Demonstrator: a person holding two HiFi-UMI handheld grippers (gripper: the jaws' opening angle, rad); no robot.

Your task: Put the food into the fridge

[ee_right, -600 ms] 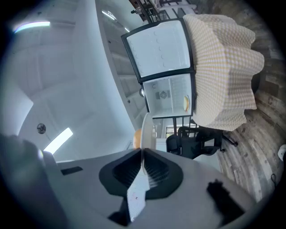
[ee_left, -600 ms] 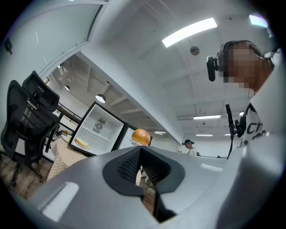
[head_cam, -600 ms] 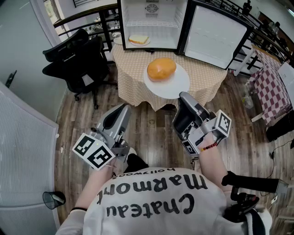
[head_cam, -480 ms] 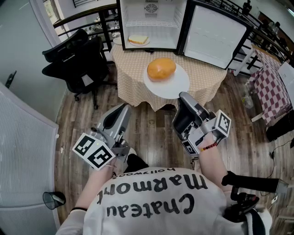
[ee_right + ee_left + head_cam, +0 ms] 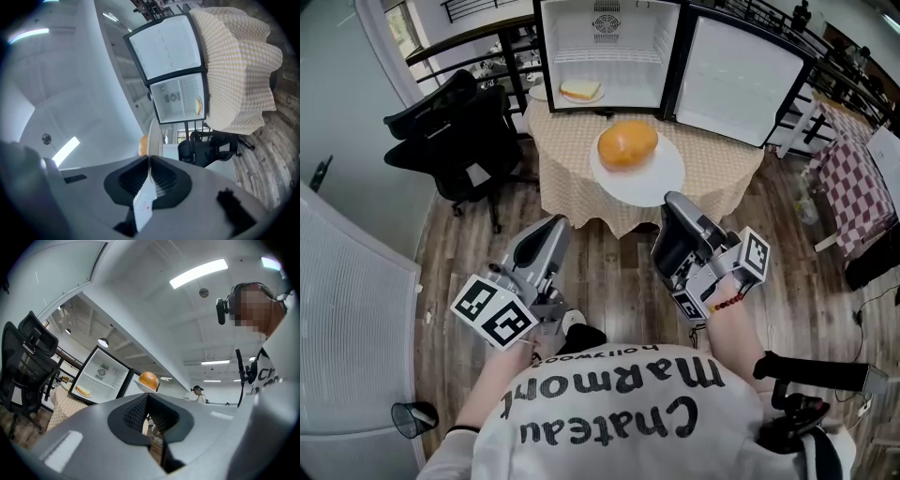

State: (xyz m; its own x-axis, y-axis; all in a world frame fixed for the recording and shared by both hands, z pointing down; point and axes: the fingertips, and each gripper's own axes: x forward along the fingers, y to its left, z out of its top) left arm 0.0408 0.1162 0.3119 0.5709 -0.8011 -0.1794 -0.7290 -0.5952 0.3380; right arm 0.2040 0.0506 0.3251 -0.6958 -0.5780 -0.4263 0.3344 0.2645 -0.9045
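**Bun plate held short of the open fridge**

Right gripper view: the right gripper (image 5: 149, 159) has its jaws clamped on the rim of a white plate (image 5: 153, 136), seen edge-on. A round bun (image 5: 144, 144) peeks out behind the plate, which hangs apart from the checked tablecloth (image 5: 239, 70).

Head view: that grip is hidden under the gripper body. What shows instead is the bun (image 5: 628, 144) sitting mid-plate, and the plate (image 5: 661, 173) overlapping the table's (image 5: 722, 159) near edge.

Left gripper view: the left gripper (image 5: 147, 397) has its pads meeting at the tips, nothing between them. A person (image 5: 199, 392) stands far off, seen in this view only.

Fridge (image 5: 609, 56) at the table's far edge, door (image 5: 741, 66) swung wide to the right. Inside, on the left of its floor, a small plate (image 5: 542, 93) carries a sandwich slice (image 5: 579, 90). The wire shelf above is bare.

Black office chair (image 5: 450, 131) stands left of the table.
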